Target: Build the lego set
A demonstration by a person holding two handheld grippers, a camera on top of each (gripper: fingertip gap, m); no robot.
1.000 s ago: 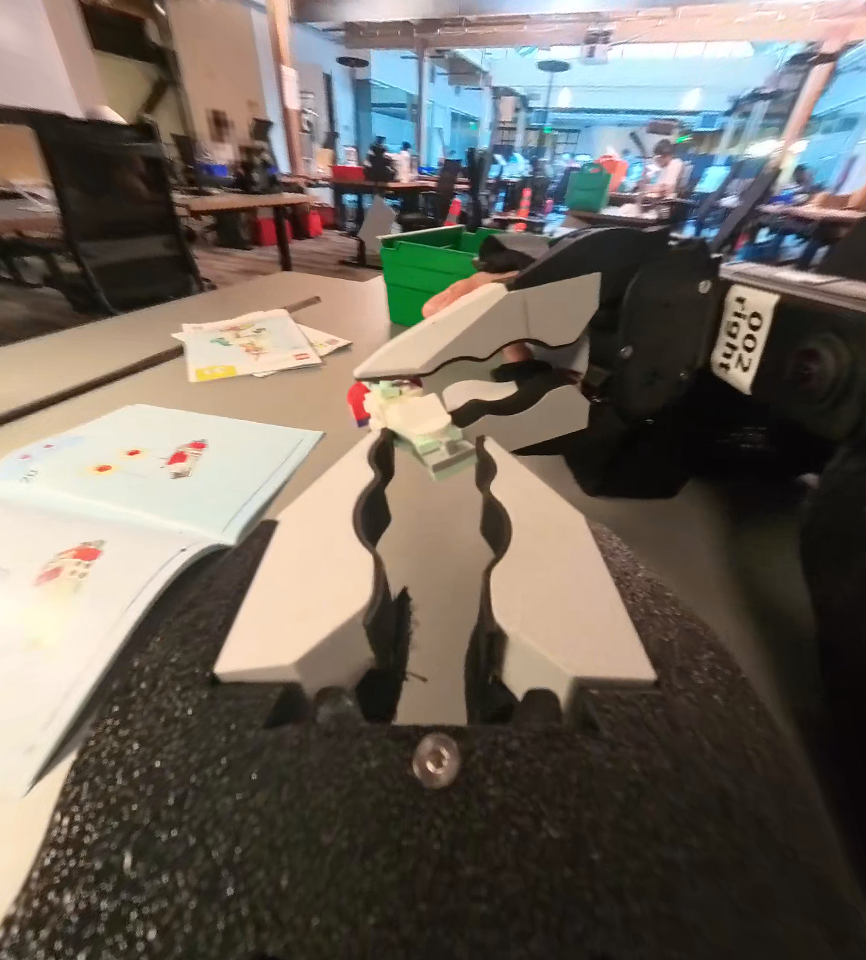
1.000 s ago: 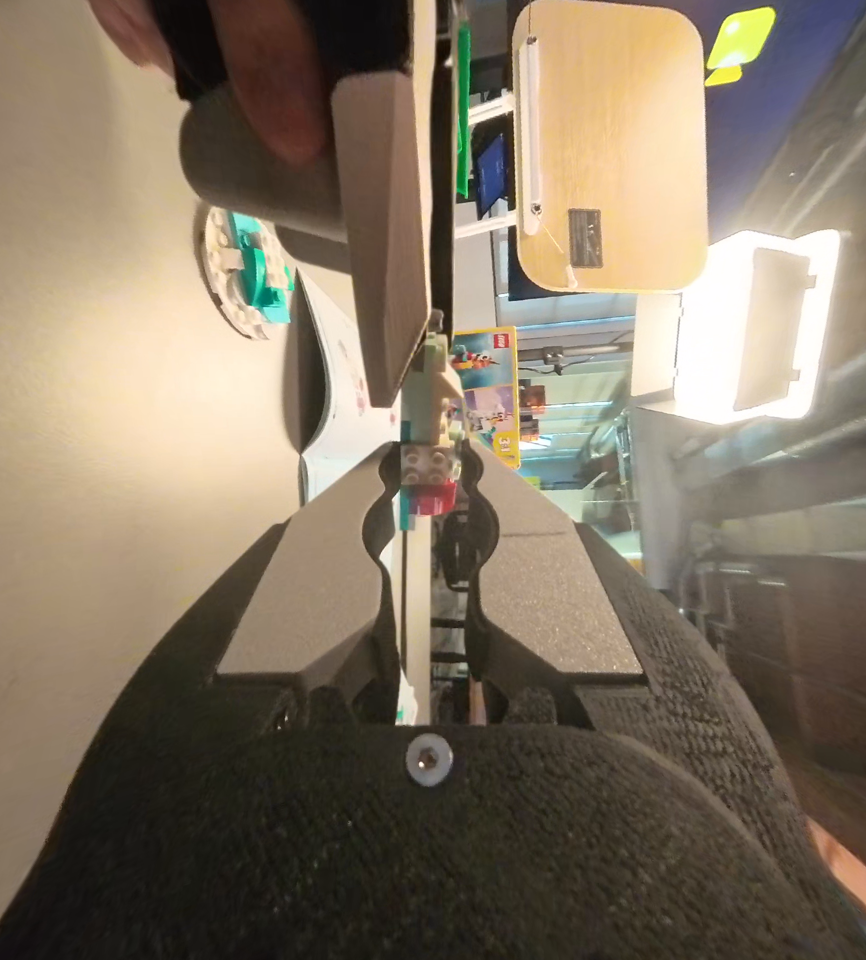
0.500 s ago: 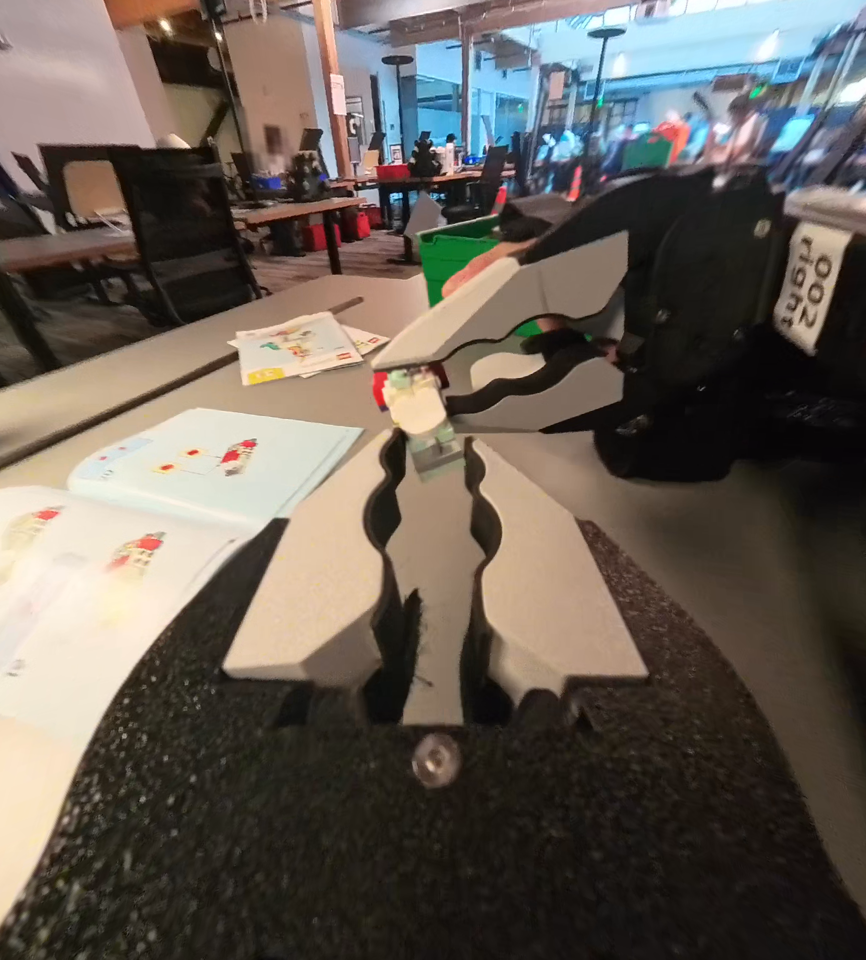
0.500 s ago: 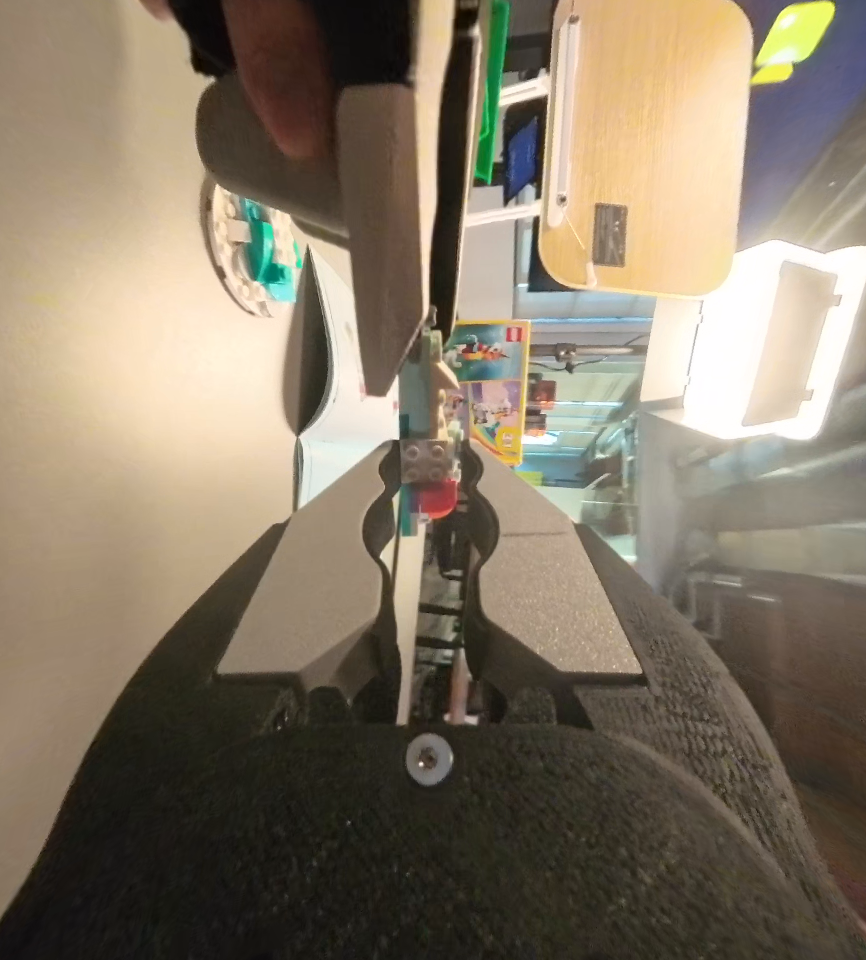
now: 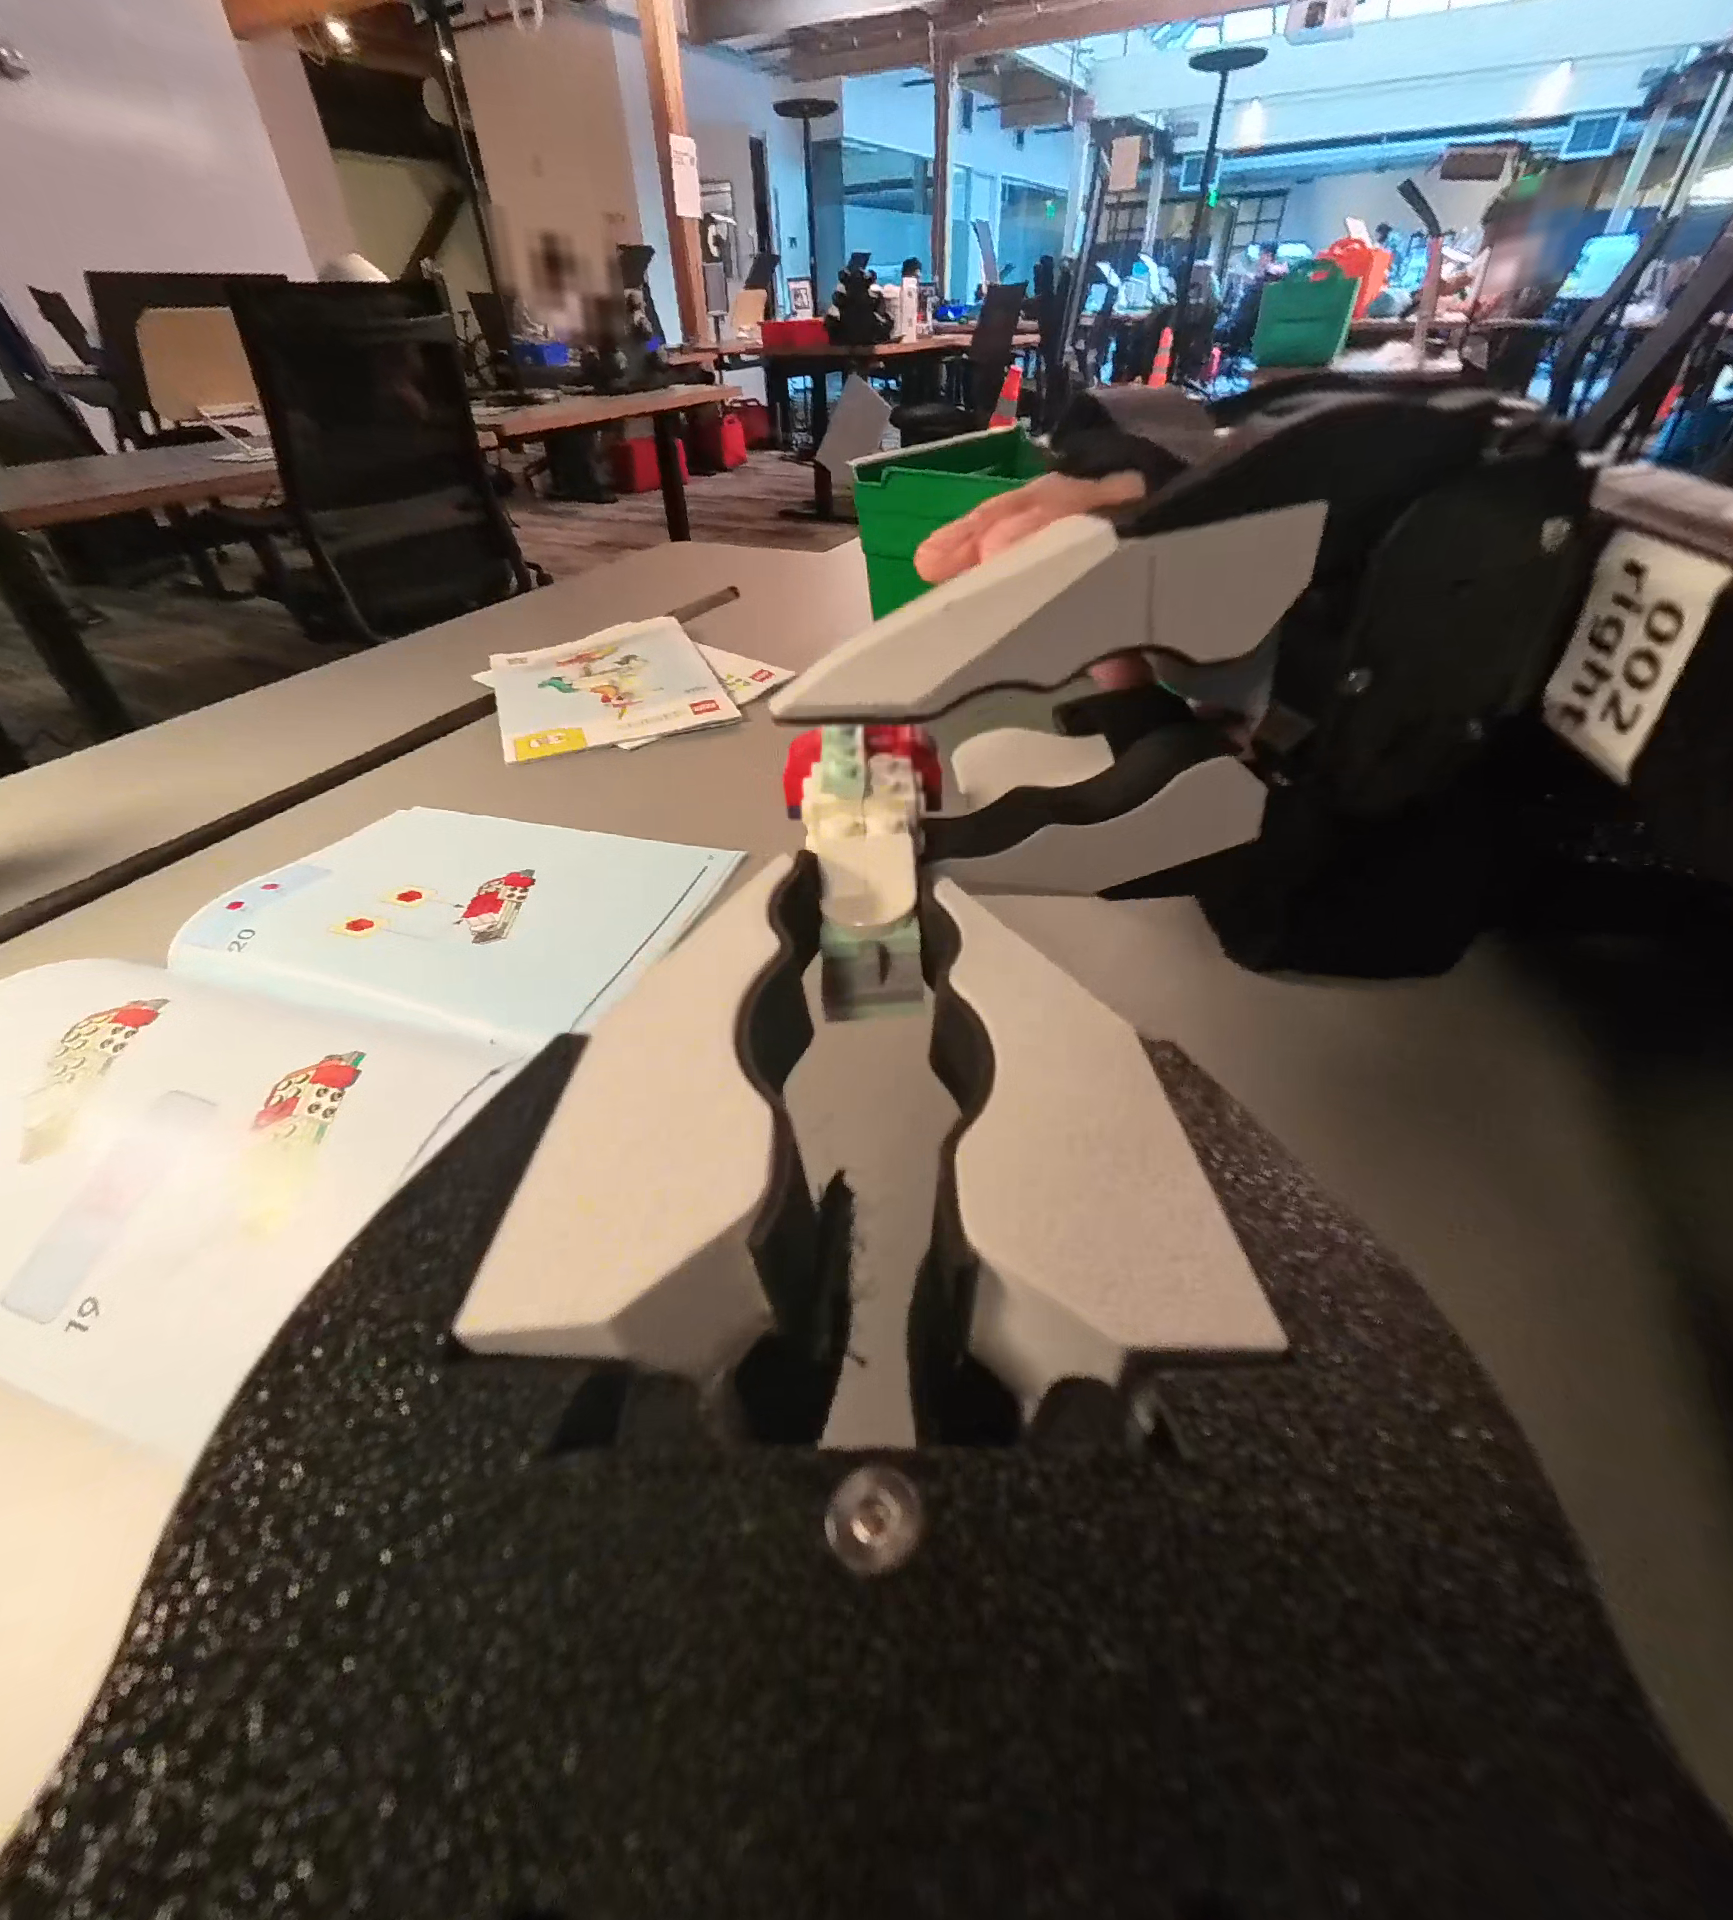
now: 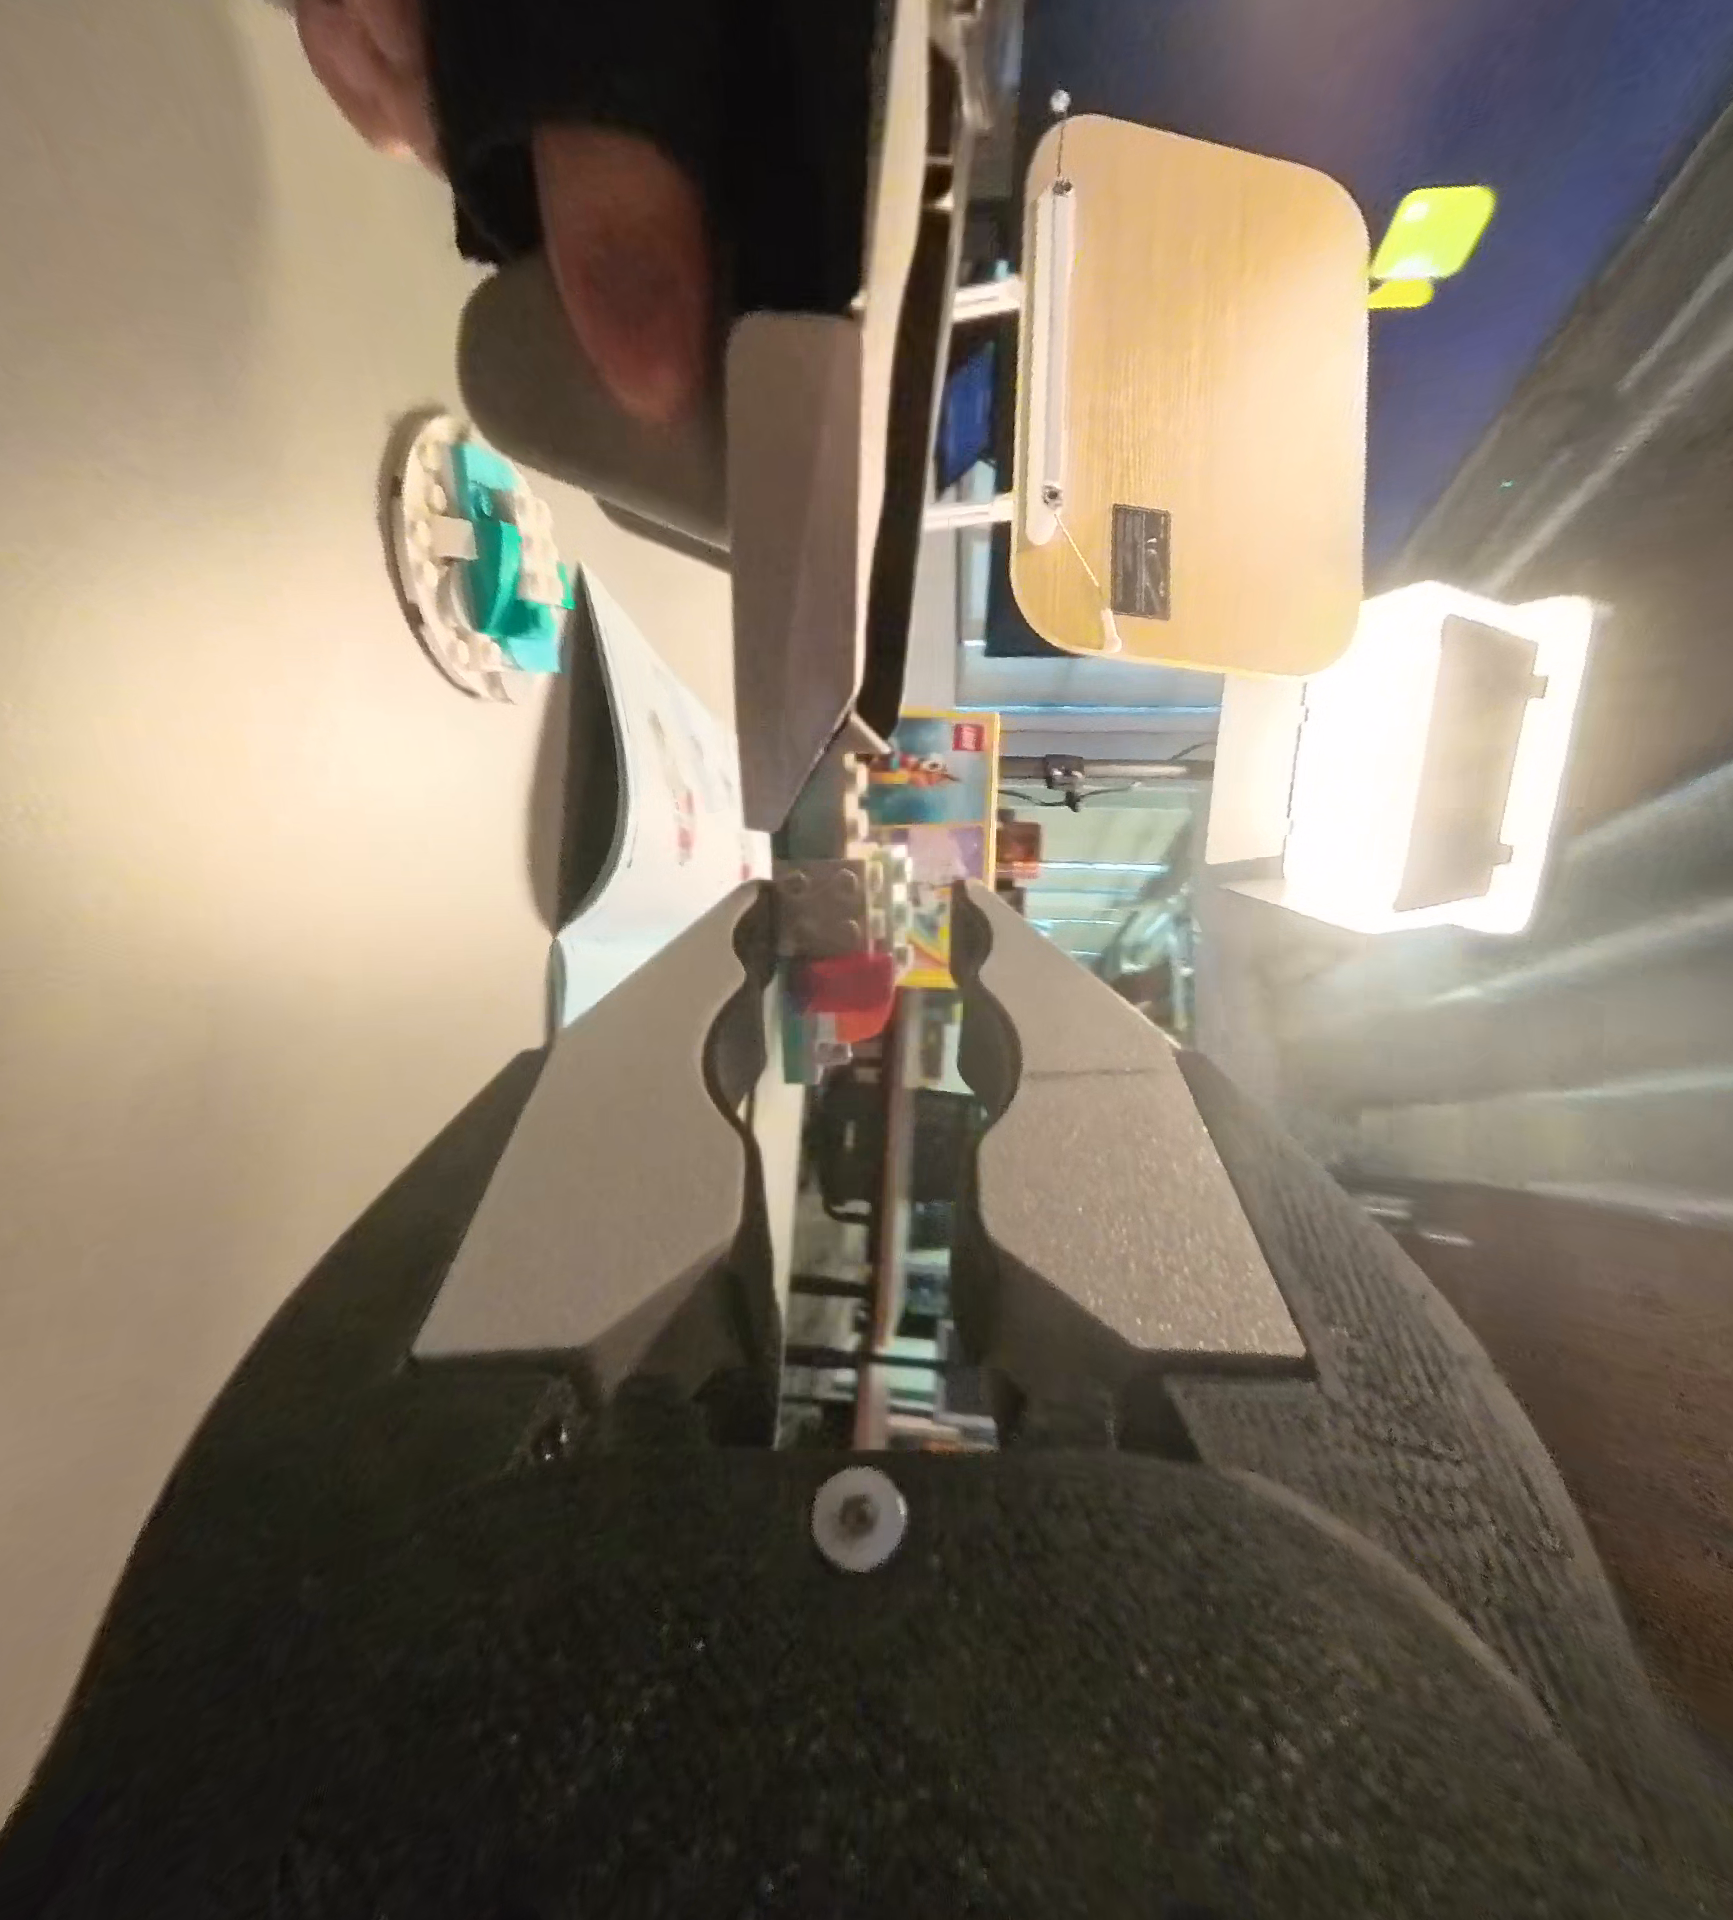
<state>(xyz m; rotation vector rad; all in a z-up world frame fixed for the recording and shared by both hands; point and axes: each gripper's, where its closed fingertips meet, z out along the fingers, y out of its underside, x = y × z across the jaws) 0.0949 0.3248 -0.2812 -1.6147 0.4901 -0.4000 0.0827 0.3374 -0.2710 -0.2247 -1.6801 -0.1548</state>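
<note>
**Small lego model held between two grippers above the table**

A joining or pressing step appears to be in hand: one small model (image 5: 867, 894) of white, pale green, grey and red bricks is gripped from two sides at once. The left gripper (image 5: 867, 940) is narrowed onto the model's pale green and grey end, with both fingertips against the bricks. The right gripper (image 5: 877, 790) is turned on its side and is closed on the red and white end; in its own view the same model (image 6: 841, 956) sits between its tips, and the left gripper's finger (image 6: 800, 582) is seen reaching in from above.

Relative to the model, the open manual (image 5: 342, 977) lies on the table (image 5: 1464, 1195) to the left and below, a second booklet (image 5: 613, 696) lies beyond it, and a green bin (image 5: 935, 520) stands behind. A white round plate with teal bricks (image 6: 477, 571) rests on the table, well apart from the model, seen in the right wrist view. A box (image 6: 935, 831) stands in the background of that view.

The next move is judged to call for a firm, straight squeeze along the stud axis, with both grips kept tight so that no brick twists loose. Whether the red part is fully seated cannot be told.
</note>
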